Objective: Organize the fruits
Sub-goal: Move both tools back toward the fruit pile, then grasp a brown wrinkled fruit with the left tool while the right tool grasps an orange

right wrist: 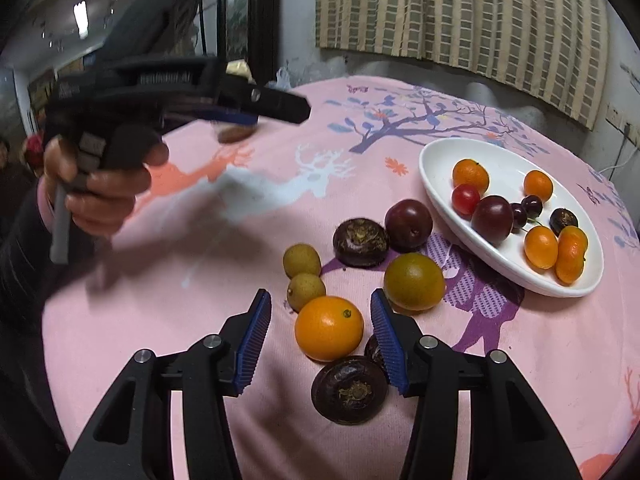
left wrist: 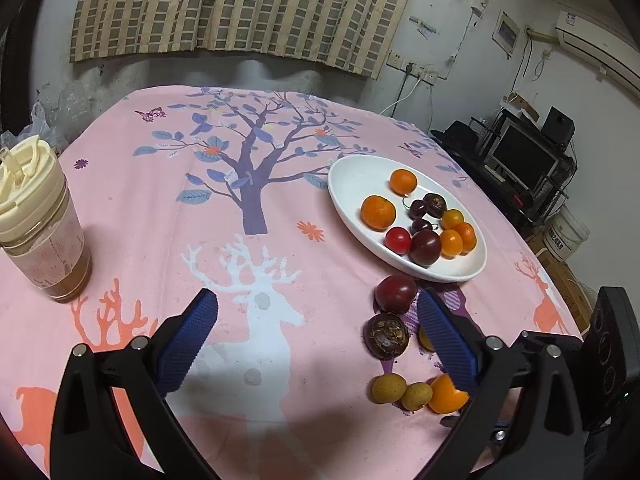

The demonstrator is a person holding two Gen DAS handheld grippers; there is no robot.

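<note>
A white oval plate (left wrist: 360, 176) (right wrist: 440, 160) holds several oranges, cherries, a plum and a small tomato. Loose fruit lies on the pink cloth in front of it: a plum (right wrist: 409, 225) (left wrist: 396, 294), a dark water chestnut (right wrist: 361, 242) (left wrist: 386, 336), two longans (right wrist: 302, 261) (left wrist: 389, 388), a greenish orange (right wrist: 414, 281) and an orange (right wrist: 329, 328). My right gripper (right wrist: 320, 338) is open, jaws either side of the orange, just above another water chestnut (right wrist: 350, 390). My left gripper (left wrist: 318, 338) is open and empty over the cloth, left of the loose fruit; it also shows in the right wrist view (right wrist: 240, 116).
A lidded cup with a brown drink (left wrist: 40, 216) stands at the table's left edge. The table is covered by a pink deer-print cloth (left wrist: 224, 208). Shelves with a monitor (left wrist: 524, 156) stand beyond the right edge.
</note>
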